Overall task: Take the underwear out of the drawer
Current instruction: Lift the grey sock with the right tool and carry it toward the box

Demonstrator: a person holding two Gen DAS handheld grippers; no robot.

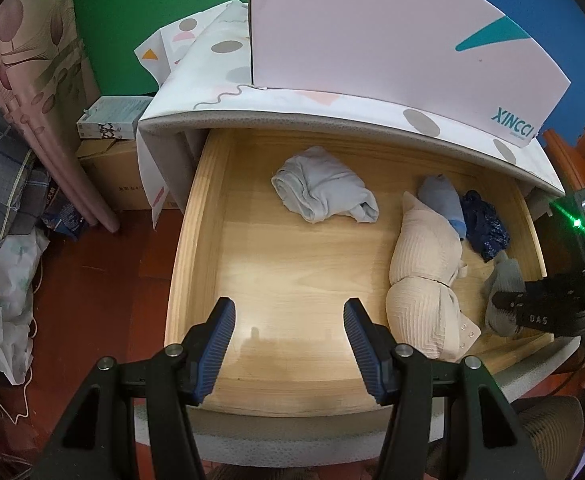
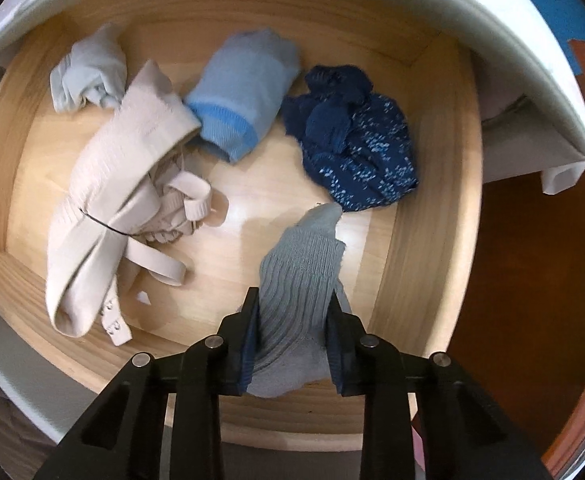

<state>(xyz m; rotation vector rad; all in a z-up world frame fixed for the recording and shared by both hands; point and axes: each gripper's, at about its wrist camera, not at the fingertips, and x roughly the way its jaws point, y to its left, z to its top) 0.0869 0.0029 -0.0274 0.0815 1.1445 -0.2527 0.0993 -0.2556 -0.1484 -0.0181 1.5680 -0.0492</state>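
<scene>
Pale wood lined the open drawer [image 1: 196, 240], which was pulled out beneath a patterned white tabletop [image 1: 276, 100]. Several garments were seen on its floor: a pale grey bundle [image 1: 324, 186] toward the back edge, and a beige bra [image 1: 424, 276], a light blue folded piece [image 2: 244, 96] and a dark blue speckled piece [image 2: 356, 140] toward the right side. A grey ribbed garment [image 2: 304, 300] was held near the front right corner, clamped between the fingers of the right gripper [image 2: 294, 344]. The left gripper [image 1: 290, 344] was held with its fingers well apart over the bare front of the drawer, nothing between them. For the lift, a firm clamp would best be kept and the garment raised straight up, so that the front wall is cleared and the bra's loose straps are not snagged.
</scene>
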